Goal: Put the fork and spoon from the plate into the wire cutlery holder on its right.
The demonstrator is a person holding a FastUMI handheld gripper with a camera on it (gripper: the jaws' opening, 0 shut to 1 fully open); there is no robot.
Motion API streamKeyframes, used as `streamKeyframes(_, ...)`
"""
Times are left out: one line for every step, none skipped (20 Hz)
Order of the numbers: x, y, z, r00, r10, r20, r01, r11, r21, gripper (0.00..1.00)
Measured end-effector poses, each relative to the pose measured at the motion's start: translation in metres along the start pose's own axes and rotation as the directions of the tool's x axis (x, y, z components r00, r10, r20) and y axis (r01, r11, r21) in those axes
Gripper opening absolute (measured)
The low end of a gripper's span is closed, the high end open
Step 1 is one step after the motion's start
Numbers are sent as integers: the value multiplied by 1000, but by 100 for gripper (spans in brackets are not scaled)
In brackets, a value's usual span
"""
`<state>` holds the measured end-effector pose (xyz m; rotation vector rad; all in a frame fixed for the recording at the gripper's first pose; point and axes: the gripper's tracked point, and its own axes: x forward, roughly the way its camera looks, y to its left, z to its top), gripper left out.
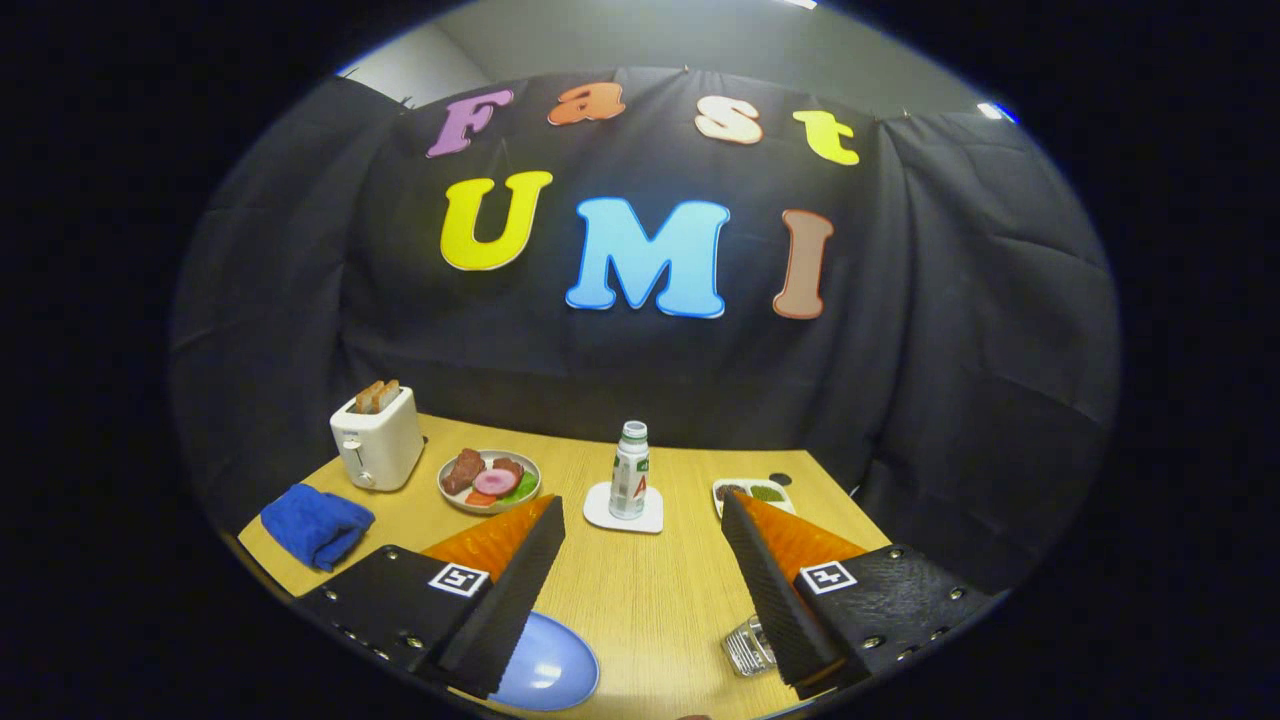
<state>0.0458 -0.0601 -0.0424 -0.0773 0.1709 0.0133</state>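
Gripper view: gripper (640,560) fingers wide apart above wooden table (650,590), black cloth wall (950,350) behind.

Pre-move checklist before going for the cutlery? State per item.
1. Tool open: ok, fingers spread wide with nothing between them.
2. Blue plate in view: ok, low beside the left finger, partly covered by it.
3. Fork and spoon located: cannot tell, the visible part of the plate is bare.
4. Wire cutlery holder located: ok, beside the right finger, mostly hidden.
5. Path clear: ok, the bottle on its coaster, the toaster and the food plate stand well beyond the fingers.
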Motion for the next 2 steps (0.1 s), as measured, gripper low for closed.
streamKeyframes(0, 10, 4, 999, 7, 36, -7, 1000, 7, 97)
streamKeyframes(1, 20, 9, 996, 23, 84, -24, 1000, 19, 97)
